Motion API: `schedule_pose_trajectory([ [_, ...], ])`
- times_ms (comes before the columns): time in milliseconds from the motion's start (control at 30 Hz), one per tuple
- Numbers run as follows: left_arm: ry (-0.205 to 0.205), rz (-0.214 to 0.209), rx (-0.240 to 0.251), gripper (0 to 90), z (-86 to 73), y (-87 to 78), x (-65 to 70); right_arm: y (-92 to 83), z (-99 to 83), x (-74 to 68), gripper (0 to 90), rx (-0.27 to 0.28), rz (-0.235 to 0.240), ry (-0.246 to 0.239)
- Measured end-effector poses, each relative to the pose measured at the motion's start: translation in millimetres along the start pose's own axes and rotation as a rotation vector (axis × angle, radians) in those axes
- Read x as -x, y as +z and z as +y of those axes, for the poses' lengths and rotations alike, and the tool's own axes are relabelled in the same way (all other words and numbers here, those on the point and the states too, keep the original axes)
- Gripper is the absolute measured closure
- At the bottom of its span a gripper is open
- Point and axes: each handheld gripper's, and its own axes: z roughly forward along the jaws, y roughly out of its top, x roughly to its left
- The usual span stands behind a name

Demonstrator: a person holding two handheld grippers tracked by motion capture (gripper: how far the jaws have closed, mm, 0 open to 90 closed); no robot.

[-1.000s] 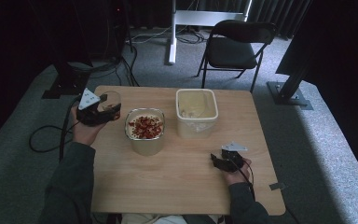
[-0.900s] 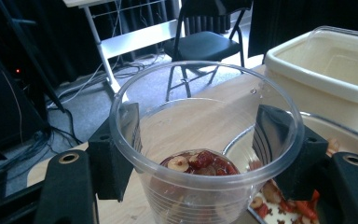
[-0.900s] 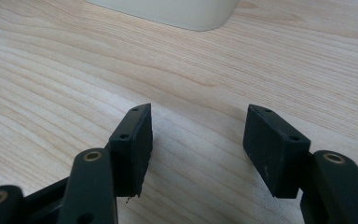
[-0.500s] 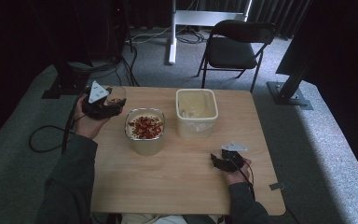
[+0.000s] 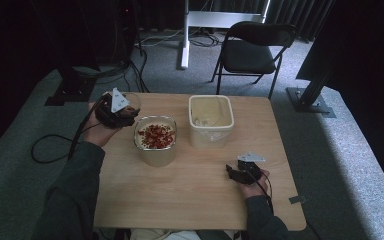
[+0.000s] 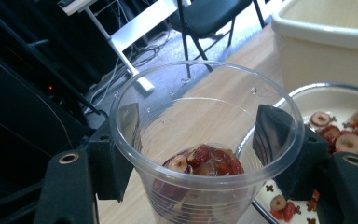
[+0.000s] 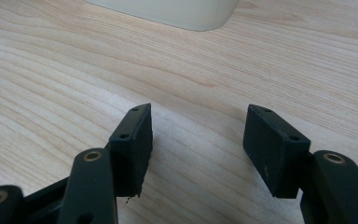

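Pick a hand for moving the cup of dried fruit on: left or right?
Left, probably. The left claw is already shut on the clear cup beside the fruit container. The right claw stands open with nothing in it, low over the table.

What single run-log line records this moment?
left tongs: shut on clear cup of red fruit slices | right tongs: open, empty, over table | fruit bowl: beside cup

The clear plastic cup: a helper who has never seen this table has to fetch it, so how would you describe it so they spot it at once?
Start at the wooden table and go to its far left corner, beside the round bowl of red dried fruit. There the left gripper clamps the clear plastic cup. Unlike the bowl and the cream square tub, it is see-through, small and holds just a few fruit pieces.
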Motion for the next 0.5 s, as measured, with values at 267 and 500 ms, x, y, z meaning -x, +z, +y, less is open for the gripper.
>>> schedule_pose_trajectory([
  [267,0.129,0.021,-0.061,33.3,6.6,3.1,9.7,0.0,0.0,0.0,41.7,0.000,0.000,0.000],
  [500,0.249,0.036,-0.124,33.3,12.5,4.4,15.8,0.0,0.0,0.0,41.7,0.000,0.000,0.000],
])
